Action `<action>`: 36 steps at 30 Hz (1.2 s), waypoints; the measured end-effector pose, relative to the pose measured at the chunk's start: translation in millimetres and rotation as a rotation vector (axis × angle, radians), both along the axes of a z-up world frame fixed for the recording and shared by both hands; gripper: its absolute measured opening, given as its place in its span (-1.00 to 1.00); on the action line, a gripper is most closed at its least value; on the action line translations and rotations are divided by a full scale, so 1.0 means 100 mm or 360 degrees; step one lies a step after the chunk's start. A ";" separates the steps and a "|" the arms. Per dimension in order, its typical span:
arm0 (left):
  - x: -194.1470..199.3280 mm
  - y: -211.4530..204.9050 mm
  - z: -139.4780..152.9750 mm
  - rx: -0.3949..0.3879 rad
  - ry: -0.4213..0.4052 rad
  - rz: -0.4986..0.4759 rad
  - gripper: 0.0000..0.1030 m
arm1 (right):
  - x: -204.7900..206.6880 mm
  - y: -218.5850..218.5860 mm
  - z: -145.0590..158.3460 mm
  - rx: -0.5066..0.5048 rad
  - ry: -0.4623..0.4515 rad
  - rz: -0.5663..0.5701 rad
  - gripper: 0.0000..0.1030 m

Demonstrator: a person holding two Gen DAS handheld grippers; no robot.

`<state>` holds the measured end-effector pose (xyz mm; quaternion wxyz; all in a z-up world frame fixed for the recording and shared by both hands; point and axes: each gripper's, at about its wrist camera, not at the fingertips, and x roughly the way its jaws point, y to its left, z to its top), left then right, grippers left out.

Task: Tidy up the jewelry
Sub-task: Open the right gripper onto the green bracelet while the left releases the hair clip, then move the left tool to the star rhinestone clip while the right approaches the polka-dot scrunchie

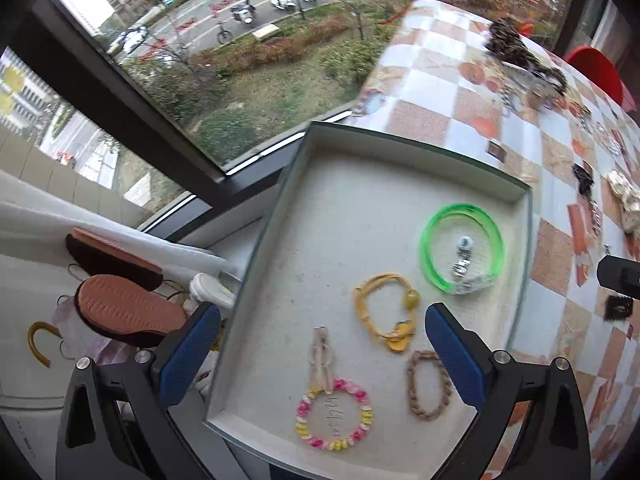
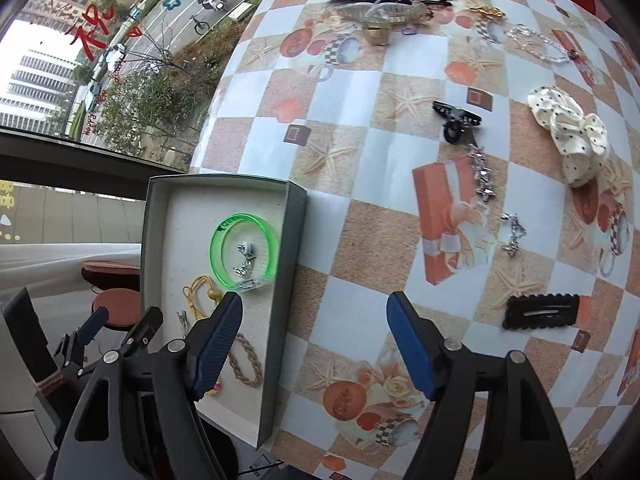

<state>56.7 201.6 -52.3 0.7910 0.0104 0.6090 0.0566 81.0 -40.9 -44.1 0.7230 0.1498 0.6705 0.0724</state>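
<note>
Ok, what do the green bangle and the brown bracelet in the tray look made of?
Green bangle: likely translucent plastic or acrylic, glossy; light glows through its rim. Brown bracelet: looks like braided cord or leather, matte, with a visible twisted weave.

The table (image 2: 360, 128) wears a glossy, smooth printed oilcloth. The tray (image 1: 304, 216) has matt card walls and a rough, felt-like pale lining. In it lie a translucent, shiny green plastic bangle (image 1: 432, 268), a small bright metal charm (image 1: 463, 258), a yellow cord bracelet (image 1: 362, 304), a braided tan rope loop (image 1: 412, 384) and a glossy bead bracelet (image 1: 304, 408). On the table, the dotted scrunchie (image 2: 576, 136) looks like satiny cloth, and the black hair clip (image 2: 540, 312) is matt with a metal bar. The gripper pads (image 2: 218, 344) are ribbed blue rubber.
</note>
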 end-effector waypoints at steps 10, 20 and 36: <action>0.14 -0.60 0.22 -0.0162 -0.0068 -0.0177 1.00 | -0.23 -0.79 0.00 -0.0036 0.0027 -0.0237 0.62; 0.38 -1.29 0.30 -0.0211 -0.0023 -0.0318 1.00 | -0.35 -1.42 0.01 -0.0061 0.0035 -0.0402 0.63; 0.76 -2.09 -0.01 -0.0202 0.0091 -0.0314 1.00 | 0.01 -2.03 -0.06 -0.0071 0.0014 -0.0501 0.63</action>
